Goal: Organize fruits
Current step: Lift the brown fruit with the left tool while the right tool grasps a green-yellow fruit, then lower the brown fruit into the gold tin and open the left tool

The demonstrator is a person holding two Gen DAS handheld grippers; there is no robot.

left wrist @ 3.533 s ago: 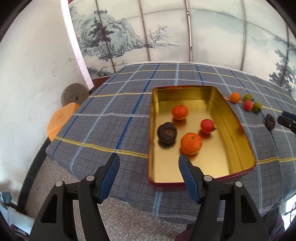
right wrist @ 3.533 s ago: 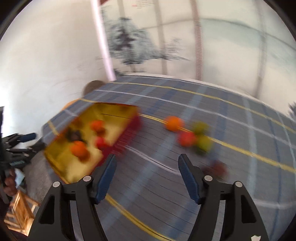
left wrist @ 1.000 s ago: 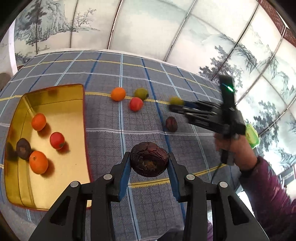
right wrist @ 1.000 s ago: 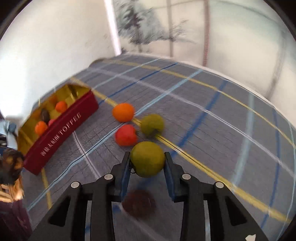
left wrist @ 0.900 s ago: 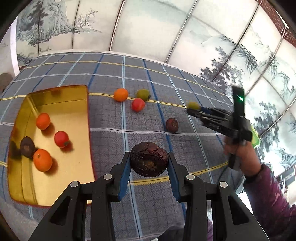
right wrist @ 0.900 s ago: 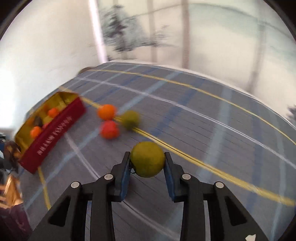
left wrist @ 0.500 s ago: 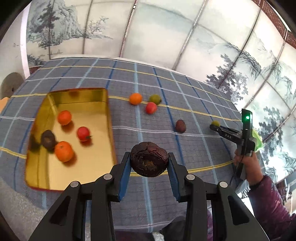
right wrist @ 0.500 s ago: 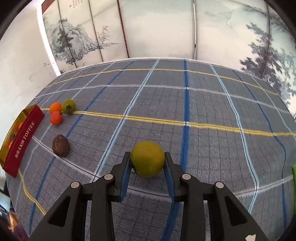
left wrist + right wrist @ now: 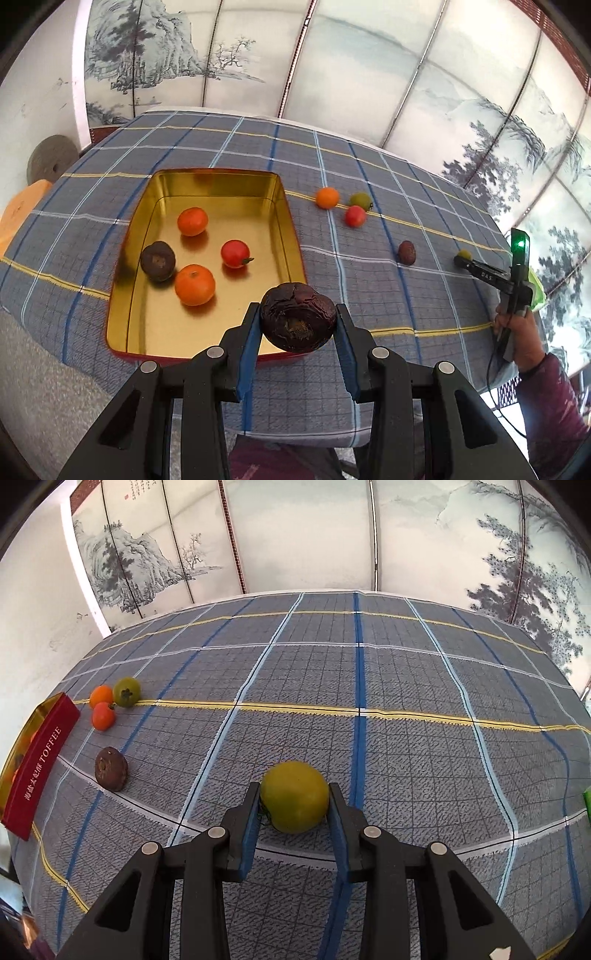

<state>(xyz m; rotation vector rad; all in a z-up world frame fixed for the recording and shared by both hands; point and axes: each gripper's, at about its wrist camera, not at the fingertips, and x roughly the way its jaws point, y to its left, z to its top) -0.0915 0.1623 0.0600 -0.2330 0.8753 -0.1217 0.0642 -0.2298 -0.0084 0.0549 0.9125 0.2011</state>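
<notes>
My left gripper (image 9: 298, 332) is shut on a dark wrinkled fruit (image 9: 297, 320), held above the near right corner of a gold tin (image 9: 284, 199). The tin holds two oranges, a red tomato (image 9: 235, 253) and a dark fruit (image 9: 158, 260). My right gripper (image 9: 293, 805) is shut on a yellow-green fruit (image 9: 294, 795) over the checked cloth. On the cloth lie an orange fruit (image 9: 101, 696), a green tomato (image 9: 126, 691), a red tomato (image 9: 103, 716) and a dark fruit (image 9: 111, 769). The tin's red side (image 9: 38, 757) shows at the right wrist view's left edge.
The table wears a grey-blue checked cloth (image 9: 406, 686) and stands before a painted folding screen (image 9: 332, 74). In the left wrist view a person's hand and dark red sleeve (image 9: 543, 398) hold the other gripper (image 9: 491, 275) at the table's right edge. A grey stone disc (image 9: 51, 162) leans by the wall.
The left gripper swung left with the dark fruit, so the tin now lies in front of it. The right gripper carried the yellow-green fruit rightward, away from the loose fruits, then held still.
</notes>
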